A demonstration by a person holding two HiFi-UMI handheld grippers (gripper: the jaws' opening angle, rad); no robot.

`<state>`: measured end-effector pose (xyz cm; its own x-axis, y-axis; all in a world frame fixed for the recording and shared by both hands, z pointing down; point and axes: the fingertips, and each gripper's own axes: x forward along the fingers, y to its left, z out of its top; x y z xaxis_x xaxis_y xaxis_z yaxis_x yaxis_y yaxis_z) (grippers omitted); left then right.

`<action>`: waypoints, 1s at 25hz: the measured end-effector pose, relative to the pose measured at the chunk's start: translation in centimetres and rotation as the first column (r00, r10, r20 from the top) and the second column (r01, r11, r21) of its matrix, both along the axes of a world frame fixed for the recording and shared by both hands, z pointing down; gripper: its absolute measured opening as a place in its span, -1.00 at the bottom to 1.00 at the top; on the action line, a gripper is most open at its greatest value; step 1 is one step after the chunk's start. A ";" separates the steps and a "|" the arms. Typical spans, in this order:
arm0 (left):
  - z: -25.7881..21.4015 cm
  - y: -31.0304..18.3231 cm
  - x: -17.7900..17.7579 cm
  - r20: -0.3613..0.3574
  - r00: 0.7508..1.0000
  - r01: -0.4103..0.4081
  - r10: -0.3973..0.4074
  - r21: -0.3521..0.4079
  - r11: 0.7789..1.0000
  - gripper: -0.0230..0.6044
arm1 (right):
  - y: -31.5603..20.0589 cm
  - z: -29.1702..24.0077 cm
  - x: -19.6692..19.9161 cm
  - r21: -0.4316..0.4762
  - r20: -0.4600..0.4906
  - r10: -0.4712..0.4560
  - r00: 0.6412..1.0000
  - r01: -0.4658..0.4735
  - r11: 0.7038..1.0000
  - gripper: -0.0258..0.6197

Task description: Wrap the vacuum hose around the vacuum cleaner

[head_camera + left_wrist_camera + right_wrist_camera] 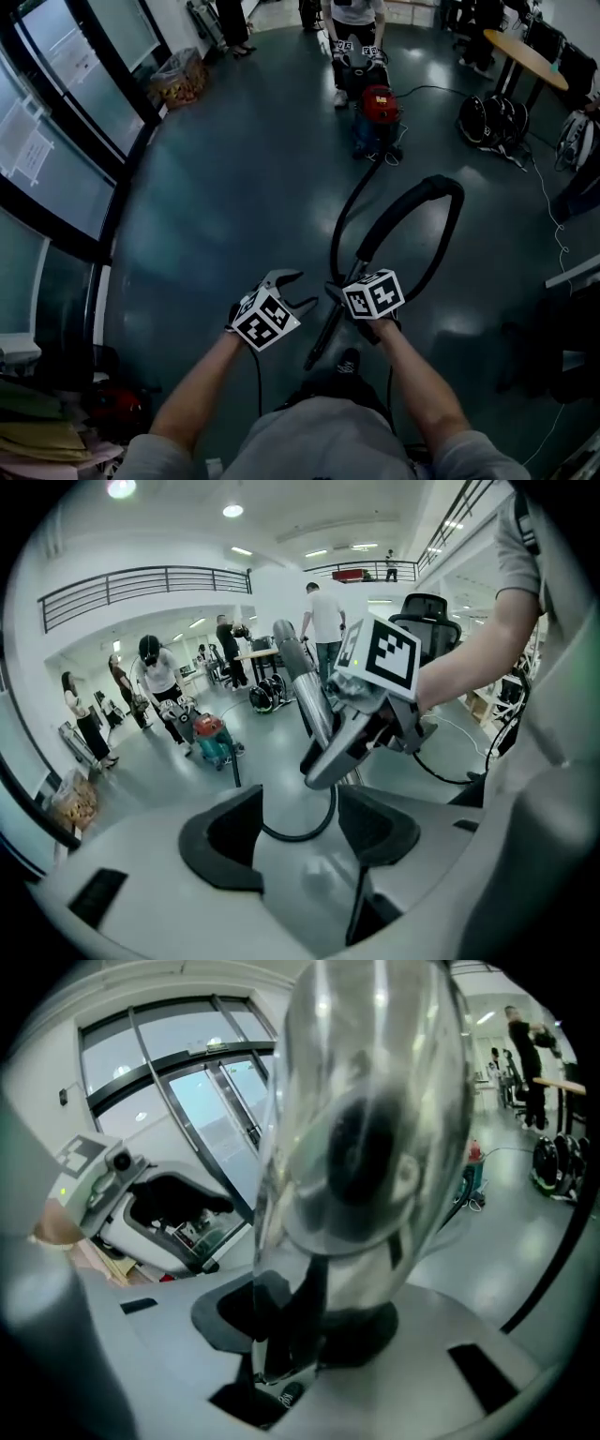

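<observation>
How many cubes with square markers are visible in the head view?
4: left cube and right cube near the bottom; third cube and fourth cube at the top, by the person at the vacuum cleaner. Others may be hidden.

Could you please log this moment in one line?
left tool: open | right tool: shut on shiny metal wand | black hose: not wrapped

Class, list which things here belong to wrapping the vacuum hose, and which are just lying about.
Job: vacuum cleaner; hose; metal wand clamped in right gripper; open, empty left gripper.
Lying about: round table; basket by windows; black gear.
</observation>
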<state>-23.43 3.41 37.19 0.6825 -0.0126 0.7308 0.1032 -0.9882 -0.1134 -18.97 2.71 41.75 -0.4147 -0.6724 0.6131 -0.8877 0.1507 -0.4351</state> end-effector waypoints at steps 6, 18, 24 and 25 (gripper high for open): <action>-2.3 -1.7 6.2 -0.013 0.998 -0.065 0.066 0.064 0.996 -0.11 | -0.2 0.0 3.2 -0.011 -0.093 -0.141 0.986 0.141 0.990 -0.52; -12.5 -2.0 16.7 -0.148 0.921 -0.292 0.360 0.347 0.891 -0.11 | 2.3 2.9 8.4 -0.212 -0.235 -0.329 0.915 0.282 0.936 -0.52; -13.3 0.1 21.7 -0.041 0.782 -0.549 0.622 0.429 0.718 -0.11 | 2.5 3.4 9.2 -0.262 -0.249 -0.360 0.899 0.296 0.919 -0.52; -12.8 0.2 22.4 -0.016 0.760 -0.583 0.649 0.425 0.693 -0.11 | 2.5 3.5 9.5 -0.271 -0.257 -0.364 0.895 0.295 0.916 -0.52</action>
<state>-1.04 3.66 24.40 0.7360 0.2055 0.6450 0.6217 -0.5823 -0.5239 -9.49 5.20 45.24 -0.3645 -0.3629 0.8576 -0.8955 0.3891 -0.2159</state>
